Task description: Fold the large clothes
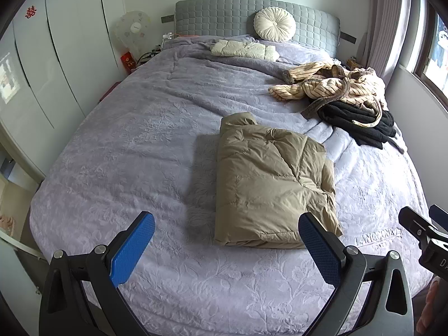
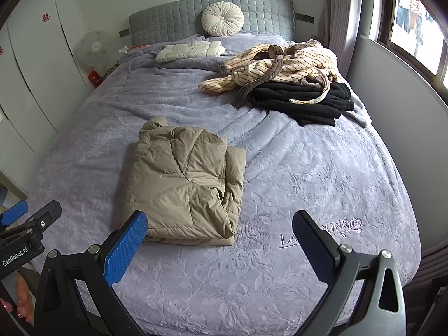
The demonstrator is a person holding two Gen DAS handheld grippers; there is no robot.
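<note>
A tan puffer jacket [image 1: 268, 179] [image 2: 184, 182] lies folded into a thick rectangle on the lavender bedspread [image 1: 134, 151] [image 2: 322, 173], near the bed's foot. My left gripper [image 1: 226, 240] hovers open above the spread, its right finger in front of the jacket's near corner, nothing between the blue pads. My right gripper [image 2: 221, 240] is also open and empty, its left finger just in front of the jacket's near edge. Each gripper shows at the edge of the other's view.
A striped cream robe [image 1: 330, 81] [image 2: 280, 64] lies crumpled over black clothes [image 1: 358, 120] [image 2: 302, 100] at the far right. A folded white garment [image 1: 243, 49] [image 2: 190, 50] and a round cushion [image 1: 274, 25] [image 2: 222, 18] sit by the grey headboard. Wardrobe doors [image 1: 56, 56] stand left, a window right.
</note>
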